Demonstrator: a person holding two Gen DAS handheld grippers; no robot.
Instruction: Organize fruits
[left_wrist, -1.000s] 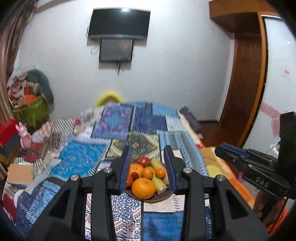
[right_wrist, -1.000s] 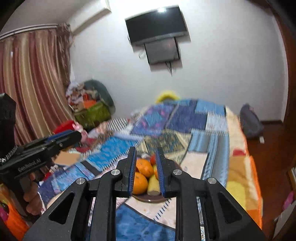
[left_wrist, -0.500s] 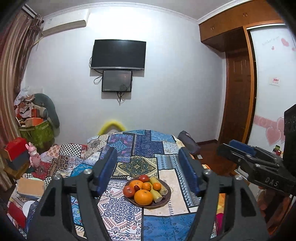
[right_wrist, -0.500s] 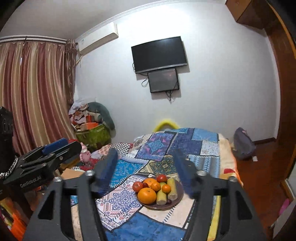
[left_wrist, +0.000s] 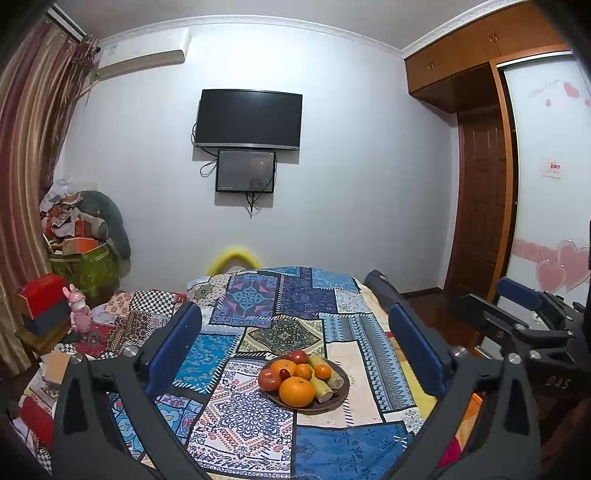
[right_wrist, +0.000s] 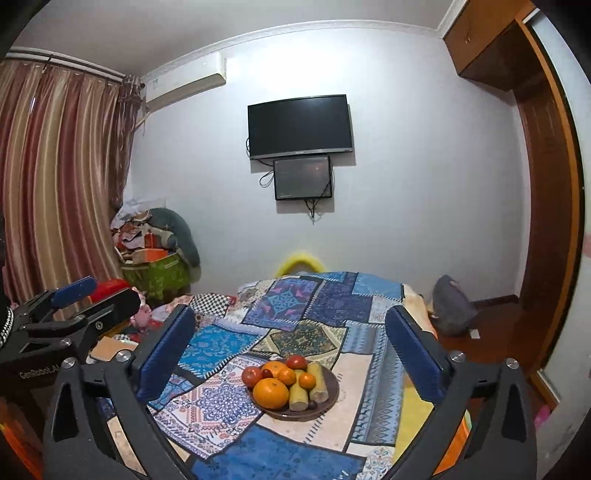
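Brown plate (left_wrist: 334, 400) of fruit (left_wrist: 297, 390) at lower centre on your patchwork bedspread (left_wrist: 255, 413), your left gripper (left_wrist: 295, 325) and right gripper (right_wrist: 290, 325) both just spread wide, nothing between their blue pads (left_wrist: 415, 350).

a dark television (left_wrist: 249, 120) is mounted on the white wall (left_wrist: 351, 166) ahead of the claw; striped curtains (right_wrist: 55, 177) are hung left, a wooden wardrobe (left_wrist: 476, 206) right.

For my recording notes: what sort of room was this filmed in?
Most likely a bedroom in a home. A bed with a patchwork quilt fills the middle, a television hangs on the wall opposite, and a wooden wardrobe stands at the right. Striped curtains cover the left side.
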